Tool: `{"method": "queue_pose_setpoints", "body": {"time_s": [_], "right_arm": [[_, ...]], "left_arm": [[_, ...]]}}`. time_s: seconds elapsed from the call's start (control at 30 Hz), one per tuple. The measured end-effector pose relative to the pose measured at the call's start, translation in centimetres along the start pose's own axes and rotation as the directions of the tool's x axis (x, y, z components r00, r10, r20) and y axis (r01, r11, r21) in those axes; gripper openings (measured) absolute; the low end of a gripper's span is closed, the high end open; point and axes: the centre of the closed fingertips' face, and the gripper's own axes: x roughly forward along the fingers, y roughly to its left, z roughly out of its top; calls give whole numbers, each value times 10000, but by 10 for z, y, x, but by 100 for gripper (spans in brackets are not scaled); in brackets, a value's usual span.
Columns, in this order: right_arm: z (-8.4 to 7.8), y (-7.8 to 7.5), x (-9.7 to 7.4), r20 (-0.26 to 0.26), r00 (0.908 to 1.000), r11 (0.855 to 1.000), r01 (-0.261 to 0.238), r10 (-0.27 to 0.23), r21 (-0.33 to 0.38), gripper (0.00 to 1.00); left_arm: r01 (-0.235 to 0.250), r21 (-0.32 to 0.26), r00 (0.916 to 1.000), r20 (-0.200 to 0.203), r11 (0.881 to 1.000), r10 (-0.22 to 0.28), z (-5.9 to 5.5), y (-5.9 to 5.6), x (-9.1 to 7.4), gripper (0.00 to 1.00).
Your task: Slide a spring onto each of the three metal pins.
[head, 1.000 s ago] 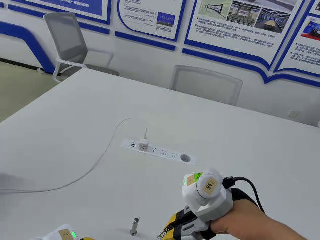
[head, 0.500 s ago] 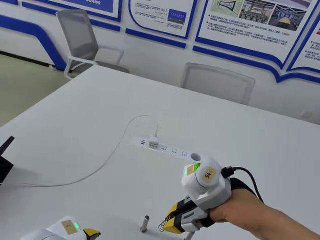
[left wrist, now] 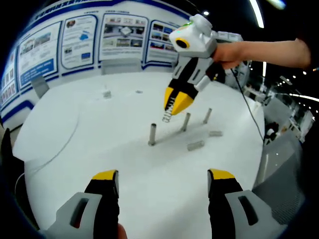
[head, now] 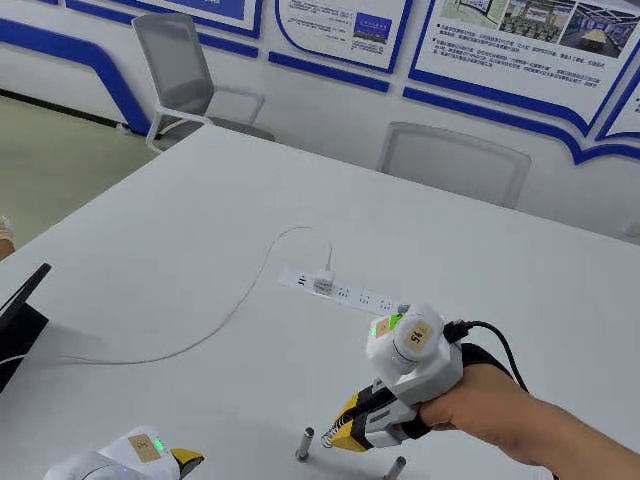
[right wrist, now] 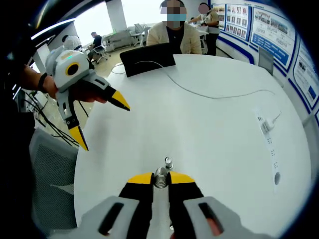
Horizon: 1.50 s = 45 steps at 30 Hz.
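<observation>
– Between the yellow tips of the right gripper [right wrist: 160, 180], what?

– One spring [right wrist: 160, 177], pinched at its upper end by jaws closed tight on it, lower coils hanging free below the tips.

– And relative to the pins?

– Raised off the table [head: 200, 220], just beside the nearest pin [left wrist: 152, 134] and not on it. In the right gripper view, top of that pin just beyond the coils. Behind it in a slanting row, middle pin [left wrist: 185, 122] and far pin [left wrist: 207, 115]. All three upright and bare.

– Elsewhere on the surface?

– Close to the pins, lying flat: nearer loose spring [left wrist: 196, 145] and farther loose spring [left wrist: 215, 133]. Well apart toward the table's middle, white power strip [head: 345, 292] with one plug in it and a thin cable [head: 220, 320] curving away. At the left border of the head view, edge of a dark screen [head: 15, 320]. Beyond the far edge, grey chair [head: 455, 160] against the wall.

– Left gripper [left wrist: 163, 177]?

– Jaws spread wide, nothing between them. Held low over the table, pointed toward the pins and well short of them.
</observation>
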Motion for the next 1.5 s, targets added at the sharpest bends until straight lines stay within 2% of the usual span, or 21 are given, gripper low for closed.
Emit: {"method": "queue_pose_setpoints", "body": {"time_s": [0.5, 0.9, 1.23, 1.5], "right_arm": [[10, -10, 12, -109, 9999, 9997, -72, 69, -225, 12], [10, -9, 22, -295, 9993, 9992, -238, 229, -310, 12], [9, -9, 28, -417, 9987, 9988, -294, 277, -404, 12], [9, -8, 32, -500, 9983, 9978, -343, 315, -572, 13]], "left_arm": [[21, -140, 10000, -86, 9999, -22, -5, -1, -3, 74], [-85, -311, 9999, -80, 9995, 82, -9, 4, -8, 73], [-72, -384, 9999, -147, 9992, 67, -14, 3, -10, 73], [-18, -374, 9999, -169, 9993, 11, -13, 0, -9, 73]]}}
